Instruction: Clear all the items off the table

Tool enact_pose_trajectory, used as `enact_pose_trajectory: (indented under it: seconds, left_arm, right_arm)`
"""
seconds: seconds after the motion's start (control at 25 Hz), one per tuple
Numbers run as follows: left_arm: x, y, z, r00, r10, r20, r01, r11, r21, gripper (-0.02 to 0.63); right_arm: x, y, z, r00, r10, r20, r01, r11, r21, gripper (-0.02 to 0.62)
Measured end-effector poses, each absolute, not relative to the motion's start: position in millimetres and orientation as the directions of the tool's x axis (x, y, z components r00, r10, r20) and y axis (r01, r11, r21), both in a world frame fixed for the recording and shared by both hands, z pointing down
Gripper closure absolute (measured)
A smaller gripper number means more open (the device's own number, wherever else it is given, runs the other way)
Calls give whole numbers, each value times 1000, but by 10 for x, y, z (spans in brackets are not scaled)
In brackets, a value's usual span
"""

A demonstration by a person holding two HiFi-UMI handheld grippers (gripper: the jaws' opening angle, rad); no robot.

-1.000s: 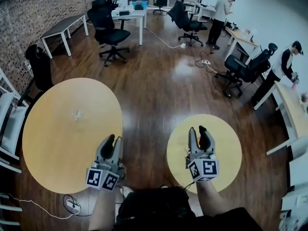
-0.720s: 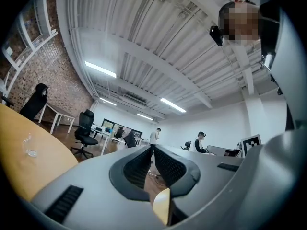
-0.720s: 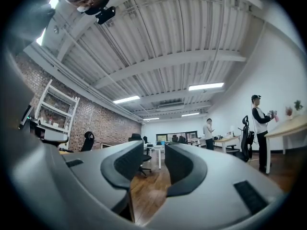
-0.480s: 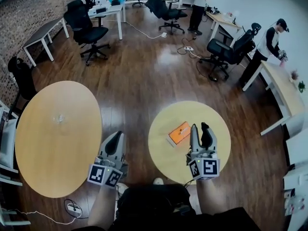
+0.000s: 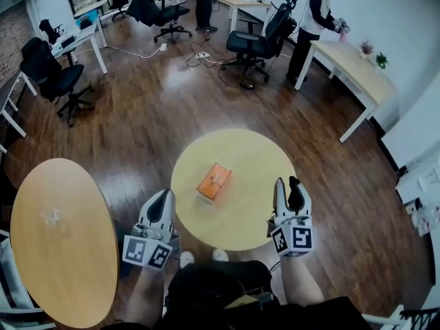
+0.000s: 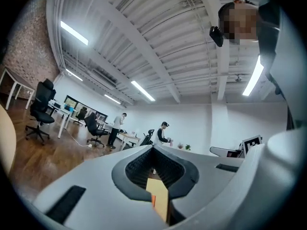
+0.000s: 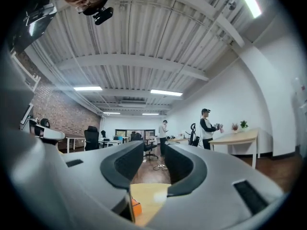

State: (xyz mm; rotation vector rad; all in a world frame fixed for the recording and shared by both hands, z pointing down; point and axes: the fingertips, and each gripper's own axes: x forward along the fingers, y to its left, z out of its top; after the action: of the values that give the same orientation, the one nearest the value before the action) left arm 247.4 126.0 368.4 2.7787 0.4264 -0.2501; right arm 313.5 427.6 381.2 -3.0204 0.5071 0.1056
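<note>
An orange box (image 5: 214, 181) lies flat on the small round wooden table (image 5: 254, 212), left of its middle. My left gripper (image 5: 163, 199) hovers at the table's near left edge, jaws shut with nothing in them. My right gripper (image 5: 289, 185) hangs over the table's near right edge, jaws open and empty. In the left gripper view the left gripper (image 6: 154, 150) points across the room, and a strip of the table (image 6: 159, 191) shows through its hollow. In the right gripper view the right gripper (image 7: 154, 152) frames the table (image 7: 153, 191) and the orange box (image 7: 136, 209) low left.
A larger oval table (image 5: 69, 253) stands to the left with a small clear thing (image 5: 51, 217) on it. Office chairs (image 5: 256, 43), desks (image 5: 350, 64) and two people (image 5: 317, 16) are at the far side of the wood floor. A cable (image 5: 199, 55) lies on the floor.
The head view has swung to the right, bringing the small round table and the orange box to the centre. The left gripper's jaws have closed. The right gripper's jaws stay as they were.
</note>
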Motion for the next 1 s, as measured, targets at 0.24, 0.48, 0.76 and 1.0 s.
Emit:
enact_pose_trajectory:
  seconds: [0.24,0.48,0.76,1.0]
  left_arm:
    - [2710,1311,3703,916,338,-217,391,-874,290,603]
    - [2836,1238,3769,915,345,-207,396,-866,305,601]
    - [3196,1508,4301,896,443,28,405,-842,355,353]
    - [3557,2027,4991,804,509,308,430,-855,291,278]
  right_arm:
    - [3040,4340,3835,965,-251,-82,-256,-965,-62,454]
    - [3045,4342,3815,973,-221,-72,-226,-973,-57,454]
    - [3025,4339,4002,975,-223,-18,-224,-972,-65,454]
    - [2968,4605,4265,982,-179,65,-173,-981,-88,454]
